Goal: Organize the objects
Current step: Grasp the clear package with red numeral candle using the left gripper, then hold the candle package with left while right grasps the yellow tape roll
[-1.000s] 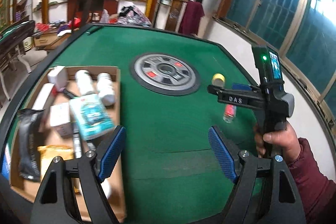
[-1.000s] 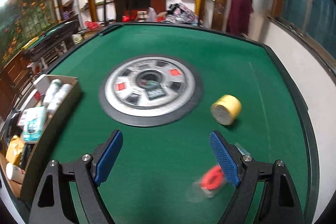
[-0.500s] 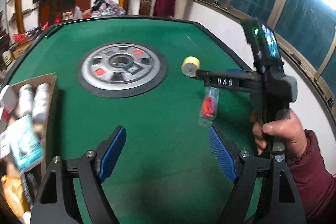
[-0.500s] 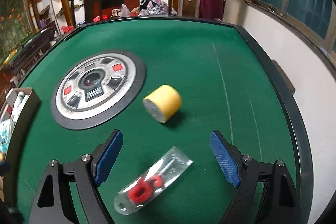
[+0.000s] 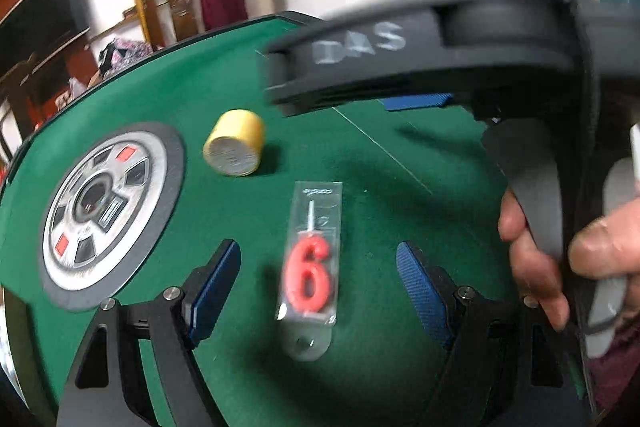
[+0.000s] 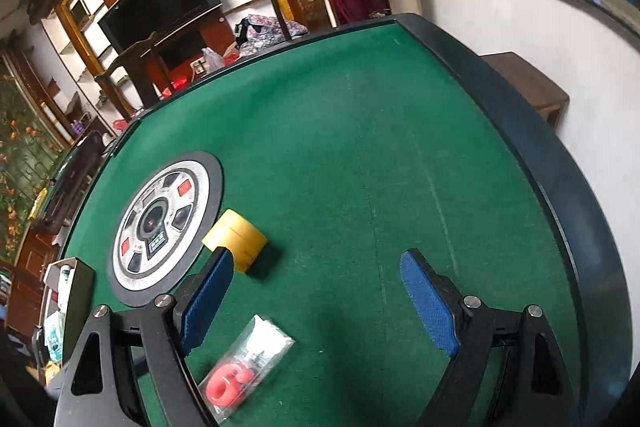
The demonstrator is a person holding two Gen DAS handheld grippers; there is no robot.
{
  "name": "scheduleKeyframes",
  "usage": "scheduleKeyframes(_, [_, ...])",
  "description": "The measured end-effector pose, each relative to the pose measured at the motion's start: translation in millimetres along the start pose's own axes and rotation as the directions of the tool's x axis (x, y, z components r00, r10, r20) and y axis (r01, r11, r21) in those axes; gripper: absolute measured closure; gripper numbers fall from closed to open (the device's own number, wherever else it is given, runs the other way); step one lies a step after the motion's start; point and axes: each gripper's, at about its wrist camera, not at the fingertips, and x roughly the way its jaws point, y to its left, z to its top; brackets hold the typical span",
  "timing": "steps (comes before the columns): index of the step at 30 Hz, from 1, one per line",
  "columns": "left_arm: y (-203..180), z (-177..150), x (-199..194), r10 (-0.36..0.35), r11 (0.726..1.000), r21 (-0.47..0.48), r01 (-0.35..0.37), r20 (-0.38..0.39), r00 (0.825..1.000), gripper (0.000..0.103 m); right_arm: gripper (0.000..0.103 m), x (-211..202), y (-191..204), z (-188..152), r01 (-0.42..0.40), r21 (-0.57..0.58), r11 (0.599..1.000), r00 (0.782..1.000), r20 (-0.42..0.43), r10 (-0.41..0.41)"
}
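Left wrist view. Candle pack [image 5: 310,267]: clear flat plastic sleeve with a rounded hang tab at its near end, holding a red candle shaped as the numeral 6 with a thin white stick above it. It lies flat on the green worktop [image 5: 380,163], lengthwise between the two blue pads of the left gripper [image 5: 319,287], touching neither. Jaws wide open, nothing gripped. Yellow roll [image 5: 235,142]: short cylinder on its side, pale grey end face toward the camera, beyond the pack and just right of the round grey disc [image 5: 102,213] set in the worktop. Right gripper [image 5: 416,101]: seen close and blurred across the upper right, black body lettered DAS, one blue pad visible; a hand [image 5: 560,251] holds its handle.

Right wrist view. Right gripper [image 6: 316,301]: jaws wide open, empty, bare green felt between them. Candle pack [image 6: 244,371]: lower left, lying slantwise under and beside the left pad, red numeral at its near end. Yellow roll [image 6: 236,239]: just beyond the left pad's tip, beside the disc [image 6: 164,227]. A box [image 6: 76,291] of assorted items sits at the far left edge.
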Motion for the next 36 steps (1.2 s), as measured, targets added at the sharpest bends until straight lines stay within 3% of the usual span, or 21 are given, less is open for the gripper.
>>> scheduleKeyframes(3, [-3, -3, 10, -0.003, 1.000, 0.014, 0.004, -0.039, 0.999, 0.029, 0.014, 5, 4, -1, -0.011, -0.018, 1.000, 1.000, -0.013, 0.010])
scheduleKeyframes(4, [-1, -3, 11, -0.025, 1.000, 0.004, 0.025, -0.040, 0.999, 0.042, 0.014, 6, 6, -1, -0.003, -0.029, 1.000, 1.000, -0.012, 0.003])
scheduleKeyframes(5, [2, -3, 10, -0.031, 0.999, -0.009, 0.031, -0.039, 0.999, 0.064, 0.014, 7, 7, -1, -0.008, -0.030, 1.000, 1.000, -0.013, 0.007])
scheduleKeyframes(7, [9, -3, 11, -0.023, 0.999, -0.043, 0.021, -0.039, 0.999, 0.076, 0.014, 10, 9, -1, -0.022, -0.029, 0.999, 1.000, -0.018, 0.022])
scheduleKeyframes(15, [40, -12, -17, -0.057, 0.980, -0.189, 0.054, -0.012, 0.998, 0.077, 0.014, 18, 19, 0, -0.010, -0.073, 0.997, 0.999, -0.035, 0.008])
scheduleKeyframes(18, [50, -17, -42, -0.063, 0.972, -0.225, 0.066, 0.021, 0.998, 0.076, 0.014, 26, 38, 3, 0.013, -0.188, 0.982, 0.999, -0.037, -0.020])
scheduleKeyframes(22, [65, -24, -75, -0.068, 0.959, -0.271, 0.080, 0.051, 0.996, 0.076, 0.016, 47, 68, 5, 0.047, -0.376, 0.926, 0.997, -0.045, -0.069])
scheduleKeyframes(23, [73, -29, -85, -0.063, 0.954, -0.290, 0.078, 0.060, 0.996, 0.076, 0.019, 53, 73, 4, 0.052, -0.404, 0.913, 0.996, -0.045, -0.076])
scheduleKeyframes(24, [77, -34, -91, -0.061, 0.951, -0.300, 0.077, 0.065, 0.996, 0.076, 0.037, 57, 76, 3, 0.053, -0.422, 0.905, 0.996, -0.045, -0.080])
scheduleKeyframes(25, [86, -39, -100, -0.057, 0.943, -0.323, 0.078, 0.074, 0.996, 0.076, 0.064, 62, 79, 3, 0.045, -0.431, 0.901, 0.995, -0.057, -0.077])
scheduleKeyframes(26, [89, -45, -106, -0.054, 0.939, -0.335, 0.078, 0.079, 0.995, 0.076, 0.068, 67, 80, 3, 0.035, -0.429, 0.903, 0.994, -0.079, -0.077])
scheduleKeyframes(36, [126, -80, -152, 0.002, 0.899, -0.432, 0.066, 0.155, 0.988, 0.076, 0.068, 40, 78, -2, -0.008, -0.328, 0.945, 0.997, -0.078, -0.019])
